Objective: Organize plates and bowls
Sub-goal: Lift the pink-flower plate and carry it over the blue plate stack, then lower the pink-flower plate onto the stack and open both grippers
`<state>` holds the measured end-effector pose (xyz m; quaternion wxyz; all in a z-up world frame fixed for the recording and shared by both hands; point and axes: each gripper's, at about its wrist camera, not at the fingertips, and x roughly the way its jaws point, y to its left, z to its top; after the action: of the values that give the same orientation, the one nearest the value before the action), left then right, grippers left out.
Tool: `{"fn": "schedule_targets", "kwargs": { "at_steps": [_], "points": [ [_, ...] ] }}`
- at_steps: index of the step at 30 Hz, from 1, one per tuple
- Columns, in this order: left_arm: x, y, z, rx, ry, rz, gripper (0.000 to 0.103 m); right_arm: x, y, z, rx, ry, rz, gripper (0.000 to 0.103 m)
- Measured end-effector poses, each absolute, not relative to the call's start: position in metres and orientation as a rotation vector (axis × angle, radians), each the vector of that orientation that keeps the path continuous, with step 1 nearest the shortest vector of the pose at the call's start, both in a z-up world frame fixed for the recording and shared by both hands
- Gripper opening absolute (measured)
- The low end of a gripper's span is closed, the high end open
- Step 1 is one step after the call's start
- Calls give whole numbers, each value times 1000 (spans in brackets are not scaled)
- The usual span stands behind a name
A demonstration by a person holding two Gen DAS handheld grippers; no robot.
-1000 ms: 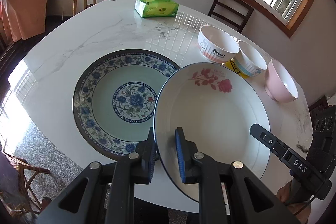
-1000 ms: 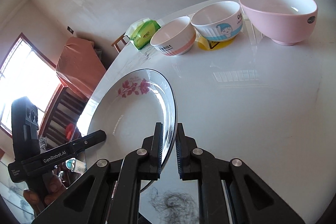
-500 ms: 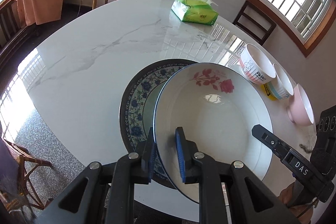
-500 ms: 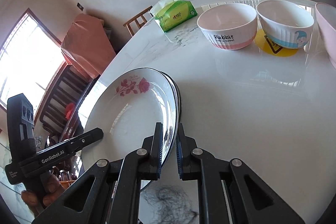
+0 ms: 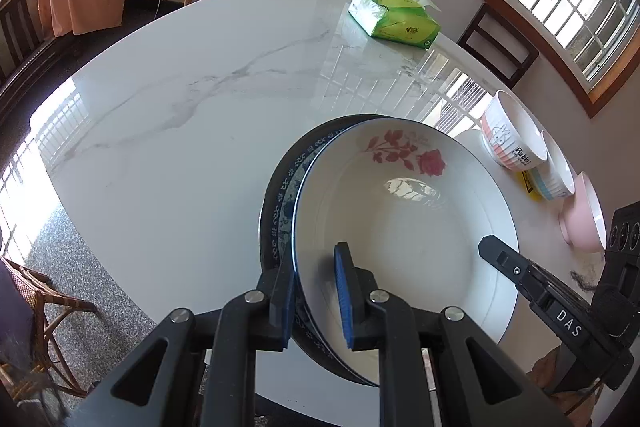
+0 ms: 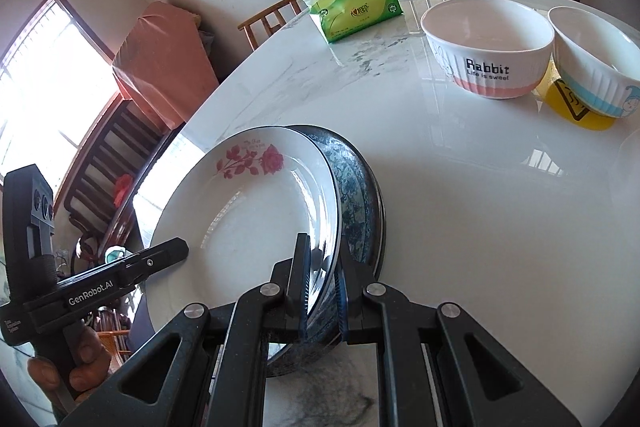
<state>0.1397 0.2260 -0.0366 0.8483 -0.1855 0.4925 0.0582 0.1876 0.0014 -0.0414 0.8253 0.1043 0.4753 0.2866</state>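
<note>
Carried sideways across the white marble bench (image 5: pixel 192 131) over the last second, the white rose-printed ceramic plate (image 5: pixel 400 227) now hangs almost squarely over the blue-and-white floral plate with the dark rim (image 5: pixel 280 195), which a second ago lay in full view beside it. You hold the rose plate at two points on its near rim: your left gripper (image 5: pixel 314 291) pinches one side, your right gripper (image 6: pixel 322 287) is clenched hard on the other, its pads on either face of the rim. Only a crescent of the floral plate shows beyond the rose plate's left edge in the left wrist view and past its right edge in the right wrist view. Whether the upper plate already rests on the lower one cannot be told; it looks just above it or barely touching.

Beyond the floral plate stand the white ribbed bowl with the pink band marked "Rabbit" (image 6: pixel 488 51), the white ribbed bowl with the pale blue band (image 6: pixel 592 67) just beside it, and the plain pink bowl (image 5: pixel 584 219) at the end of that row, with the green tissue pack (image 5: pixel 394 19) farther back.

Stacking the plates appears nearly done. Next you would likely centre the rose plate, lower it gently, release both grips, then nest the bowls.
</note>
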Motion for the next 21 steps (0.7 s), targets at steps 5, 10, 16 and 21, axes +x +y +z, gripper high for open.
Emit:
{"fn": "schedule_targets", "kwargs": {
  "at_steps": [5,10,16,21],
  "points": [
    [139,227,-38,-390,1035,117,18,188,5,-44,208,1008,603,12],
    [140,228,-39,-399,1031,109,18,188,7,-45,195,985,596,12],
    [139,229,-39,-397,1023,109,18,186,11,-43,150,943,591,14],
    [139,228,-38,-390,1017,115,18,179,20,-39,42,875,566,19]
  ]
}}
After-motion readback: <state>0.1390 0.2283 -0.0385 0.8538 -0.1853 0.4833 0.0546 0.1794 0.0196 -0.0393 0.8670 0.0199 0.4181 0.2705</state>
